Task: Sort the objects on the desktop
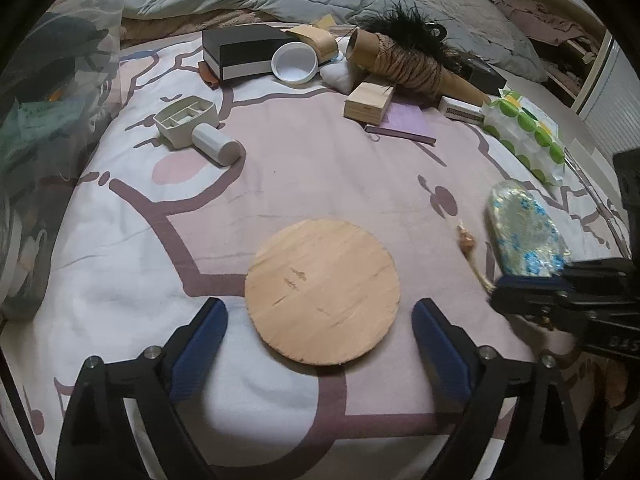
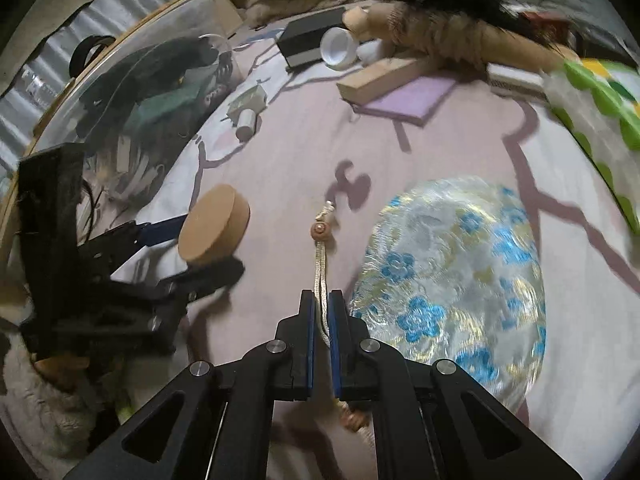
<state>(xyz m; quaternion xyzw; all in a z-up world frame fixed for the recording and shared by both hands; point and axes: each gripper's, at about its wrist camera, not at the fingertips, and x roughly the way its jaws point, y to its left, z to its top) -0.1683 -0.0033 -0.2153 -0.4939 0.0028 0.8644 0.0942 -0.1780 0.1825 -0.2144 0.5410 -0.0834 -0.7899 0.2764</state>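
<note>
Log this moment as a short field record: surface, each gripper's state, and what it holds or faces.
surface: patterned bedsheet
left gripper: jaws open, either side of the round wooden disc
disc: appears tilted off the sheet in the right wrist view
right gripper: jaws shut on the cream cord
cord: carries a brown bead
beside cord: brocade pouch, blue flowers

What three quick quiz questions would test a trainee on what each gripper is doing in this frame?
1. True or false: the left gripper is shut on the round wooden disc.
2. What is pinched by the right gripper?
A. the brocade pouch
B. the pouch's cream cord
C. the purple notebook
3. Fill in: the white jar lid leans against the black ____.

Key:
1. False; its jaws are spread, with the disc between them.
2. B
3. box
</note>
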